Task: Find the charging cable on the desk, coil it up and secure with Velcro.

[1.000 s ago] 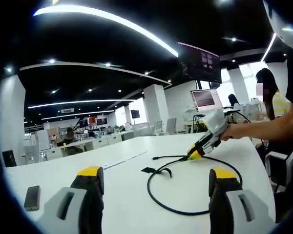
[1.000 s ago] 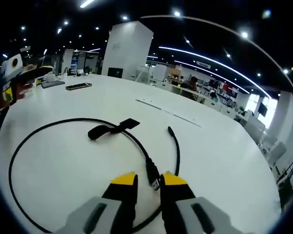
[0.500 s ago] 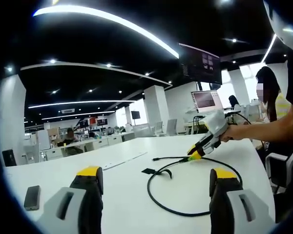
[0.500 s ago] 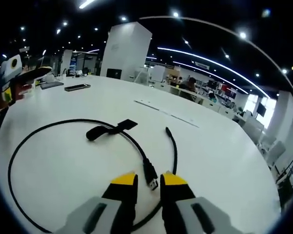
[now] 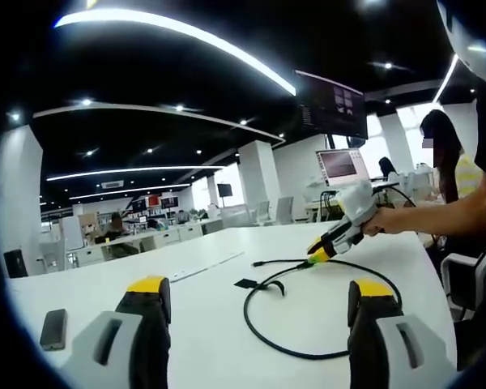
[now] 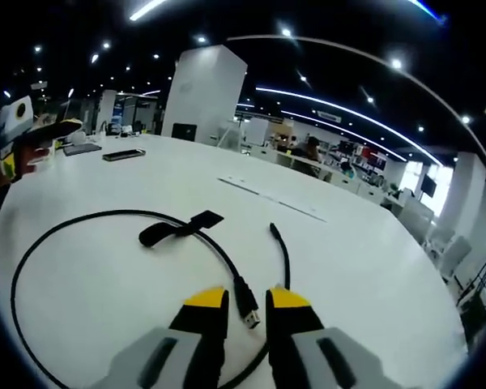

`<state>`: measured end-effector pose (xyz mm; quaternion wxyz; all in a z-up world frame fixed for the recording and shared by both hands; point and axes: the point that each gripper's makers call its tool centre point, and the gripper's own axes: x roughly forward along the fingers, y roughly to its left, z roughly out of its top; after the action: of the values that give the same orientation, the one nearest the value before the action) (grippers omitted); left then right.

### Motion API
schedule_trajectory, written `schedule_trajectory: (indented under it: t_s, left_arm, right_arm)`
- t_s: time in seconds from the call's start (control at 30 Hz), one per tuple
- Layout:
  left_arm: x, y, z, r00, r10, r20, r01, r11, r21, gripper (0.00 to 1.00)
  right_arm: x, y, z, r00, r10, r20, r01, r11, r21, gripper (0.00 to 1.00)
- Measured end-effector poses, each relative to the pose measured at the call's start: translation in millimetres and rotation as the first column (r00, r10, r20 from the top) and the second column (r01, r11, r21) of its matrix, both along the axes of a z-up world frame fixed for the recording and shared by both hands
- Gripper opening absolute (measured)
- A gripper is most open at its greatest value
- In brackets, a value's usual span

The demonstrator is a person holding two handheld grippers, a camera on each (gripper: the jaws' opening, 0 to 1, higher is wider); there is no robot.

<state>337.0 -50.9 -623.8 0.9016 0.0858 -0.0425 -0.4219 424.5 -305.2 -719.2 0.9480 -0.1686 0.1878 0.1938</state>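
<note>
Yellow-tipped, the right gripper (image 6: pixel 246 297) stood at the bottom centre of the right gripper view, jaws nearly closed around the USB plug of the charging cable (image 6: pixel 245 295). That cable was thin and black, lying in one wide loop across the white desk (image 6: pixel 364 267), with a black Velcro strap (image 6: pixel 176 228) on it left of centre (no writing could be read anywhere). In the left gripper view the left gripper (image 5: pixel 259 304) stood wide open at the bottom, above the loop. A dark phone (image 5: pixel 53 328) lay at lower left.
</note>
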Motion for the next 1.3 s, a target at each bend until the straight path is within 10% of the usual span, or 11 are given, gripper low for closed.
schedule_trajectory:
  t_s: [1.3]
  left_arm:
    - [2.5, -1, -1.3, 1.000, 0.005, -0.002, -0.005, 1.000, 0.021, 0.89]
  right_arm:
    - [17, 5, -15.1, 1.000, 0.022, 0.007, -0.022, 1.000, -0.008, 0.14]
